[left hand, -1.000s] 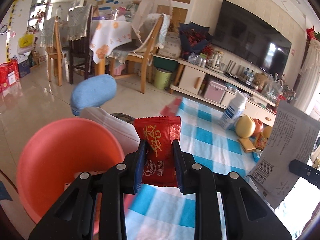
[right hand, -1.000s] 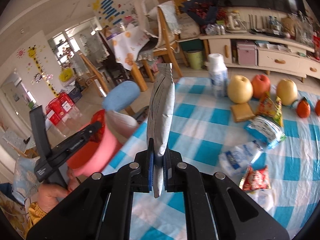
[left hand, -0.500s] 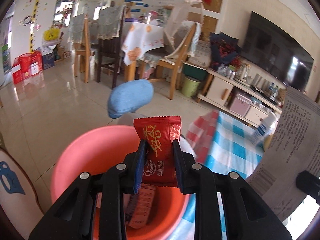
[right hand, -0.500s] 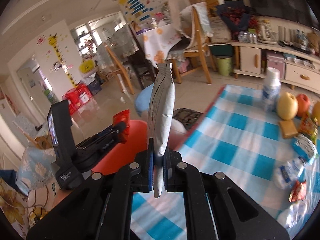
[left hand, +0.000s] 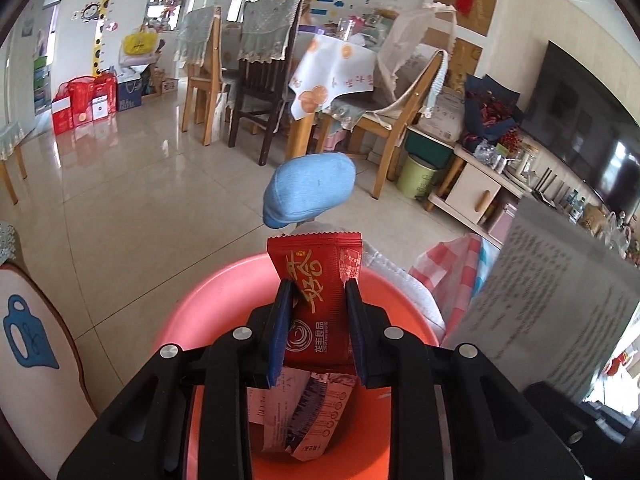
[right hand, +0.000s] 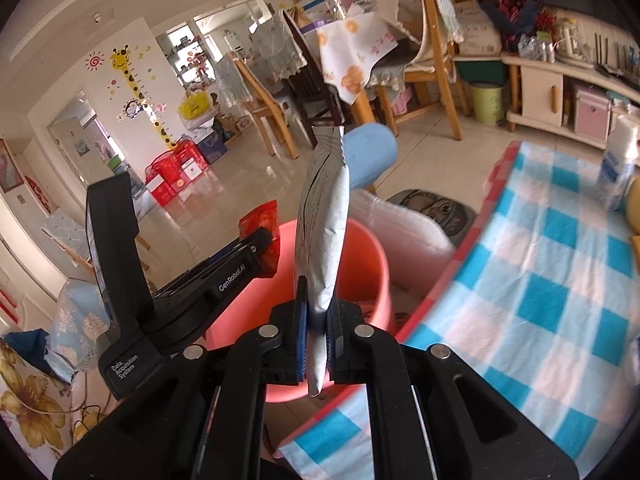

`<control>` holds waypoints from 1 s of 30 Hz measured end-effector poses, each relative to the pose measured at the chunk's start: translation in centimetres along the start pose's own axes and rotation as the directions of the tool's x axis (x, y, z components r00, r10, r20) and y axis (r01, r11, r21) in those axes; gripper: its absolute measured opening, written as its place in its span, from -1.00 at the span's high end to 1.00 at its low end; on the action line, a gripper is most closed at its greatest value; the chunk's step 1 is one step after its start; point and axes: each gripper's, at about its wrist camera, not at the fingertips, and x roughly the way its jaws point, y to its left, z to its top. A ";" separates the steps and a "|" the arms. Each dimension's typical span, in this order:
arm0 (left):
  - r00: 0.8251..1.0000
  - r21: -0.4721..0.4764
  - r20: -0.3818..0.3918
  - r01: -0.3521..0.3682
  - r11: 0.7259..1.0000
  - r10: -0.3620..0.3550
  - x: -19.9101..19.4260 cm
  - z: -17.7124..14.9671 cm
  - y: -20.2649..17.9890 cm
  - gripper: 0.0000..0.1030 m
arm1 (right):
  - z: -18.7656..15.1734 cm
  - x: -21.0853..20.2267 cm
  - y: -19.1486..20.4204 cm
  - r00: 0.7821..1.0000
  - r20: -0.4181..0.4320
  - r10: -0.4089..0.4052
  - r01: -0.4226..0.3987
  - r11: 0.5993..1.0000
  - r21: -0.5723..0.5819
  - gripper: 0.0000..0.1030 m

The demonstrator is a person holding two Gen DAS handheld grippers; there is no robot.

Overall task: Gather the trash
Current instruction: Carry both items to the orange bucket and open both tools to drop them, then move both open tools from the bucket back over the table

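Note:
My left gripper (left hand: 316, 300) is shut on a red snack wrapper (left hand: 318, 292) and holds it over the mouth of the salmon-pink bucket (left hand: 208, 304). Paper scraps (left hand: 300, 416) lie inside the bucket. My right gripper (right hand: 318, 312) is shut on a silver-grey printed wrapper (right hand: 324, 216), seen edge-on, just above the bucket's rim (right hand: 376, 264). The same wrapper fills the right of the left wrist view (left hand: 552, 300). The left gripper (right hand: 264, 248) with its red wrapper (right hand: 262, 224) shows in the right wrist view, left of the bucket.
A table with a blue-and-white checked cloth (right hand: 552, 288) stands right of the bucket. A white bottle (right hand: 618, 160) stands on it. A blue-cushioned stool (left hand: 310, 188) is behind the bucket. Dining chairs (left hand: 260, 80) stand across the tiled floor.
Both grippers have swung left from over the table to the bucket, each keeping its wrapper. The bucket's inside with the paper scraps has come into view.

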 end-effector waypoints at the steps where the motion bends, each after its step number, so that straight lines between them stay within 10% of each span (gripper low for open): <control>1: 1.000 -0.003 -0.002 -0.004 1.000 0.004 0.1 0.0 0.2 0.45 | 0.0 0.6 0.2 1.000 -0.009 0.003 -0.003 1.000 -0.001 0.83; 7: 0.999 -0.013 -0.017 -0.033 0.999 0.033 0.6 0.0 0.8 0.43 | -0.5 3.3 0.3 0.996 -0.086 -0.001 0.002 1.000 0.013 0.72; 11: 0.996 -0.011 -0.014 -0.083 0.997 0.083 0.8 0.0 0.6 -0.40 | -1.2 3.3 0.0 0.994 -0.091 -0.053 0.053 0.999 0.003 -0.02; 15: 0.997 0.006 -0.005 -0.083 0.997 0.083 0.6 0.0 0.0 -0.64 | -1.9 2.0 -0.8 0.992 -0.067 -0.106 0.106 0.994 -0.008 -0.18; 30: 0.999 0.167 0.002 -0.054 0.984 0.055 0.7 -1.2 -5.1 -0.82 | -4.6 -3.1 -4.6 0.950 -0.073 -0.305 0.301 0.952 -0.065 -0.57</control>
